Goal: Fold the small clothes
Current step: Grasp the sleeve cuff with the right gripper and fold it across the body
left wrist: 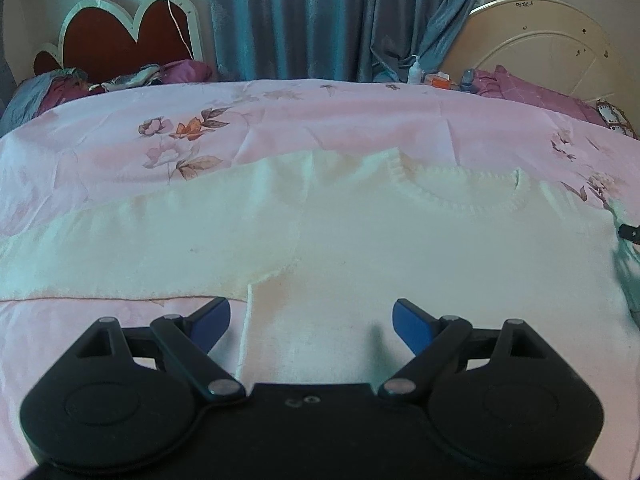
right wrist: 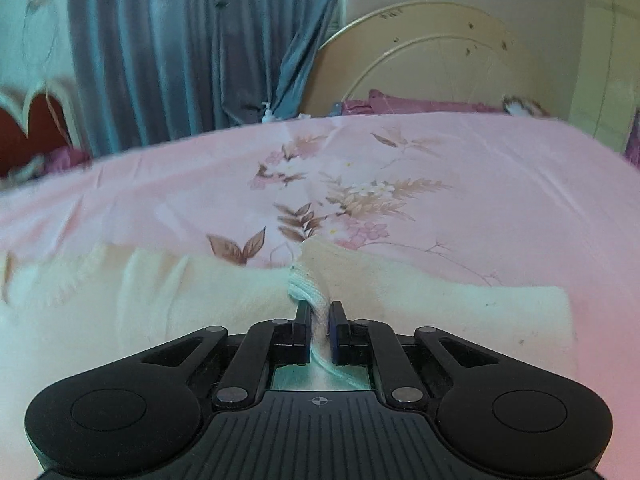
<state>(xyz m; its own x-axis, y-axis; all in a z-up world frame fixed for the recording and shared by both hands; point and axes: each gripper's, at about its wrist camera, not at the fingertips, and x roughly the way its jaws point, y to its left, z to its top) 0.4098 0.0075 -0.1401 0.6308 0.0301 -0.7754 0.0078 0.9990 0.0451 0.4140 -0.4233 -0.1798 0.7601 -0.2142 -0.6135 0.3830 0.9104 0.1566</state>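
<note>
A cream knit sweater [left wrist: 400,248] lies flat on the bed, its ribbed neckline [left wrist: 460,196] at the far side and one sleeve [left wrist: 140,240] spread out to the left. My left gripper [left wrist: 311,306] hovers open over the sweater's near left edge, with nothing between its blue pads. In the right wrist view the sweater [right wrist: 160,304] bunches up toward my right gripper [right wrist: 320,307], which is shut on a ribbed fold [right wrist: 306,286] of the knit. That fold stands lifted above the cloth around it.
A pink floral bedspread [left wrist: 280,128] covers the whole bed. Behind it hang blue curtains [left wrist: 320,20], with a red heart-shaped headboard [left wrist: 120,40] at far left and a cream round one [left wrist: 552,44] at far right. A lotion bottle [left wrist: 415,70] and pillows [left wrist: 528,88] sit at the far edge.
</note>
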